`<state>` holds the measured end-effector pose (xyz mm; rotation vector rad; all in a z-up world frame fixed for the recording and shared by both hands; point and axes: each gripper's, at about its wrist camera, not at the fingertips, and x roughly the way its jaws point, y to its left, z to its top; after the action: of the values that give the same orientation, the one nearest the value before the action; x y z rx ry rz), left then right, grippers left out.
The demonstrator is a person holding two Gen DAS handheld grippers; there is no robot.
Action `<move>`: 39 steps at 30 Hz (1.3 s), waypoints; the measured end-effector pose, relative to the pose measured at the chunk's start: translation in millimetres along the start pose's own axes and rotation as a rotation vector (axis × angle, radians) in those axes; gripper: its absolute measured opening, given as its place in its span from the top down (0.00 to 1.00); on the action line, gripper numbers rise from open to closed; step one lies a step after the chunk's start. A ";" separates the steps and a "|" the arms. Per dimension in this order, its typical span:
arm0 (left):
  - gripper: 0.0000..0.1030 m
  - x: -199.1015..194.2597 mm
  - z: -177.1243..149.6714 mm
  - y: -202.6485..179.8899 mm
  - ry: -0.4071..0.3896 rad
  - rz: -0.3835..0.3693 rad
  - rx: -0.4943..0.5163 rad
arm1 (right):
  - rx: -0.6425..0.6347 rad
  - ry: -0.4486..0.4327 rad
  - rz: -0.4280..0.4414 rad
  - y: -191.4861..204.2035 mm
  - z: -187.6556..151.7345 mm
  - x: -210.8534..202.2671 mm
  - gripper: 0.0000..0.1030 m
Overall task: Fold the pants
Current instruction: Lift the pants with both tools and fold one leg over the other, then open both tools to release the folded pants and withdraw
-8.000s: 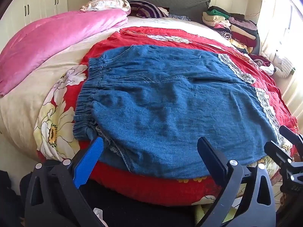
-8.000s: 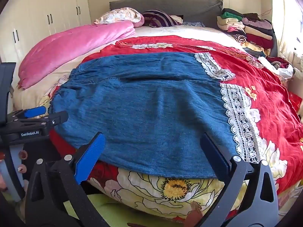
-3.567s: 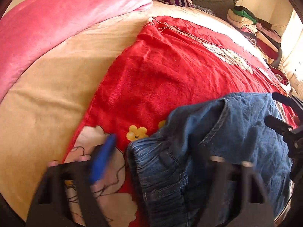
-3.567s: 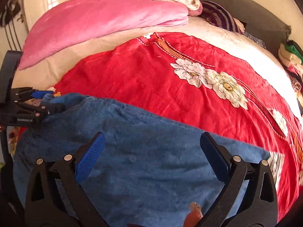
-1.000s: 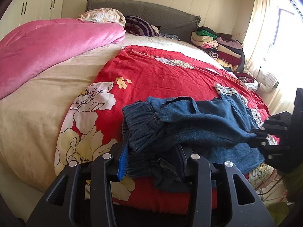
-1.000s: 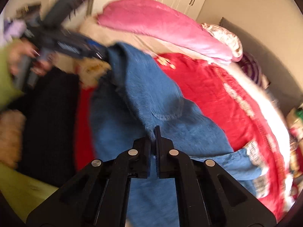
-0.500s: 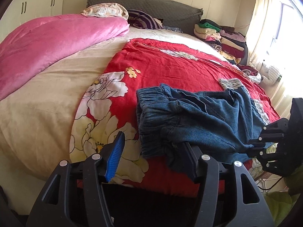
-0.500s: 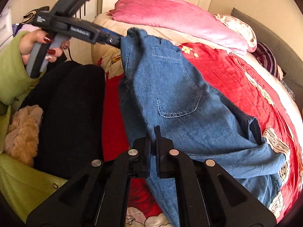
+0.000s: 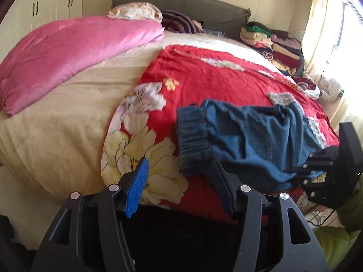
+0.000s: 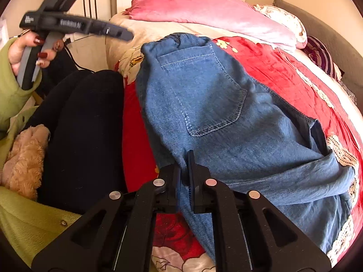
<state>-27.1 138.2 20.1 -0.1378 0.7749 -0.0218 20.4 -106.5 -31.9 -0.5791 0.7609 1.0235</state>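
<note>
Rumpled blue denim pants [image 10: 204, 104], stitched patch pocket up, lie on the red floral bedspread [image 9: 215, 77]. Right gripper [image 10: 187, 158] fingers pinch the soft denim; left gripper [image 9: 179, 181] fingers apart, empty.

A home bedroom: a wide bed [image 9: 56, 136] ahead of the left gripper [image 9: 179, 185], spread with a red floral cover [image 9: 215, 83] and a pink quilt [image 9: 68, 45] off to its left. Beyond, a grey padded headboard [image 9: 181, 4] with pillows [image 9: 136, 12], folded clothes [image 9: 272, 43] stacked far right beside a curtained window [image 9: 324, 34], and white wardrobe doors [image 9: 45, 2] far left.
</note>
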 end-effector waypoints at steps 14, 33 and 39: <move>0.77 85.6 -5.6 -62.5 0.157 -0.072 0.116 | 0.133 -0.132 0.023 -14.3 5.6 -43.5 0.70; 0.77 71.8 -6.1 -55.9 0.118 -0.103 0.069 | 0.277 -0.039 -0.013 -27.0 -2.6 -14.8 0.52; 0.69 55.2 -1.6 -64.1 0.085 -0.100 0.079 | 0.305 -0.077 -0.050 -39.6 -1.0 -29.8 0.43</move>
<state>13.2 70.7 -11.0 -0.1006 0.8502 -0.1539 46.7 -139.6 -6.0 -0.2931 0.8119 0.8580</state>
